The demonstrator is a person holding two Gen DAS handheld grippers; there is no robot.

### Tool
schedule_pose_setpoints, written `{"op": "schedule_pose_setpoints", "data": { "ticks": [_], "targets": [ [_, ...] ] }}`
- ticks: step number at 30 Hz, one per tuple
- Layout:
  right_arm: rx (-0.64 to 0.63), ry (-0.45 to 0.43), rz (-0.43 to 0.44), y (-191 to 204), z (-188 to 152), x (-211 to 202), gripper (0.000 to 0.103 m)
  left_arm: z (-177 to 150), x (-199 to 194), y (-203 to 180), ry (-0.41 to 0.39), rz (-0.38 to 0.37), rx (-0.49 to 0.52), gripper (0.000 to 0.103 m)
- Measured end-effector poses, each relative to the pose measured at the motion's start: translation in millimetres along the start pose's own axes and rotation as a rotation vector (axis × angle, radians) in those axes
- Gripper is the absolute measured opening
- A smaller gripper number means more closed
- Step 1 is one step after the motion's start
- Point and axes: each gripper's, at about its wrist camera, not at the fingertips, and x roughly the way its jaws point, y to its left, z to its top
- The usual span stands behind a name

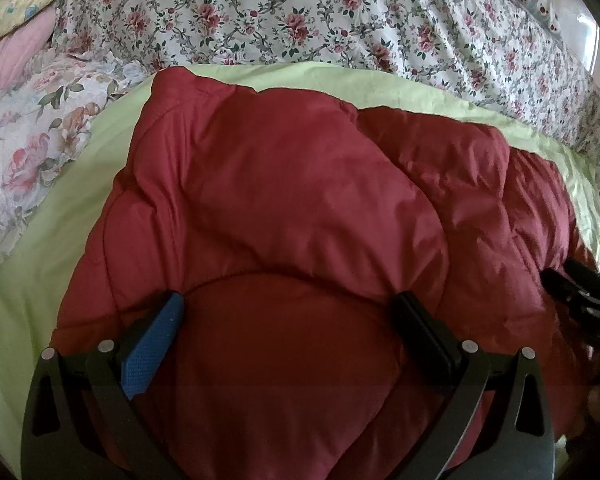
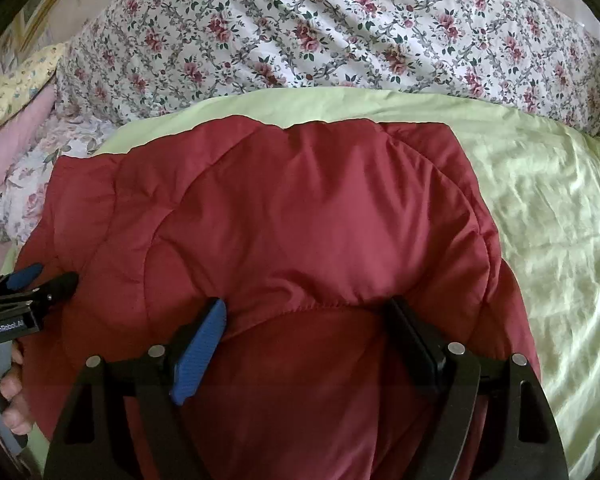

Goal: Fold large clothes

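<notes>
Quilted red jacket, puffy, soft and likely slippery, lies on the bed's green sheet; left hand-held gripper and right hand-held gripper, both spread wide, straddle its near stitched hem, the best hold.

left hand-held gripper: jaws spread wide | right hand-held gripper: jaws spread wide, side by side
</notes>
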Motion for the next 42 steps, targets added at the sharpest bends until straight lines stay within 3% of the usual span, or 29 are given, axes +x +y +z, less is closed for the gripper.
{"op": "schedule_pose_setpoints", "data": {
  "ticks": [9, 12, 17, 24, 33, 37, 42],
  "targets": [
    [0.005, 0.000, 0.000, -2, 1, -1, 0.083, -9, -39, 3, -0.019, -0.051, 0.012, 0.103],
    [0.016, -0.005, 0.000, -3, -1, -5, 0.083, -12, -52, 5, -0.042, -0.034, 0.022, 0.103],
    [0.019, -0.054, -0.031, 3, -10, -41, 0.085, -22, -65, 7, -0.045, -0.029, 0.013, 0.103],
    [0.019, -0.148, -0.015, 14, -37, -96, 0.085, -55, -82, -6, -0.032, -0.005, 0.073, 0.103],
    [-0.030, -0.017, -0.060, 25, -72, -75, 0.085, -72, -86, -18, -0.008, 0.026, 0.117, 0.103],
    [-0.027, -0.016, -0.090, 21, -76, -69, 0.087, -76, -68, -16, 0.034, 0.017, 0.097, 0.103],
    [-0.005, -0.012, -0.087, 16, -77, -71, 0.087, -76, -60, -15, 0.032, 0.019, 0.091, 0.103]
  ]
}}
